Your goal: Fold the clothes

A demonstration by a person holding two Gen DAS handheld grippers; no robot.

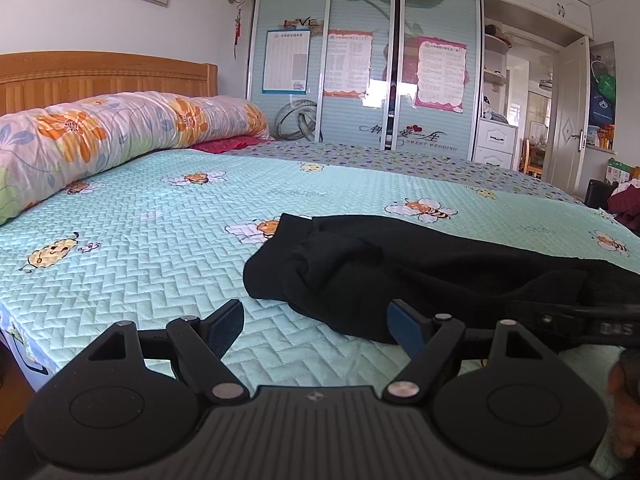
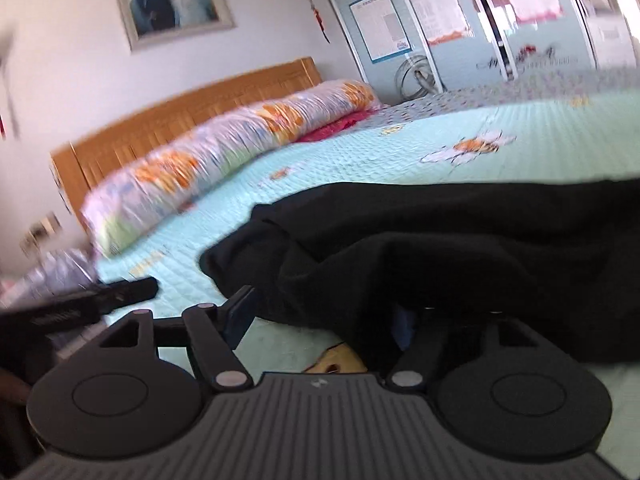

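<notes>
A black garment (image 1: 420,272) lies crumpled on the light blue bee-print bedspread (image 1: 160,240). My left gripper (image 1: 316,322) is open and empty, low over the bed, its right finger at the garment's near edge. The right gripper shows at the right edge of this view (image 1: 592,320). In the right wrist view the black garment (image 2: 440,248) fills the middle. My right gripper (image 2: 324,316) is open, with cloth draped over its right finger, which is mostly hidden. The left gripper shows at the left (image 2: 100,300). This view is blurred.
A rolled floral quilt (image 1: 120,136) and a red pillow (image 1: 232,144) lie by the wooden headboard (image 1: 100,76). A sliding-door wardrobe (image 1: 360,68) stands beyond the bed. The bed's near left edge (image 1: 16,336) drops off. An open door (image 1: 568,120) is at the far right.
</notes>
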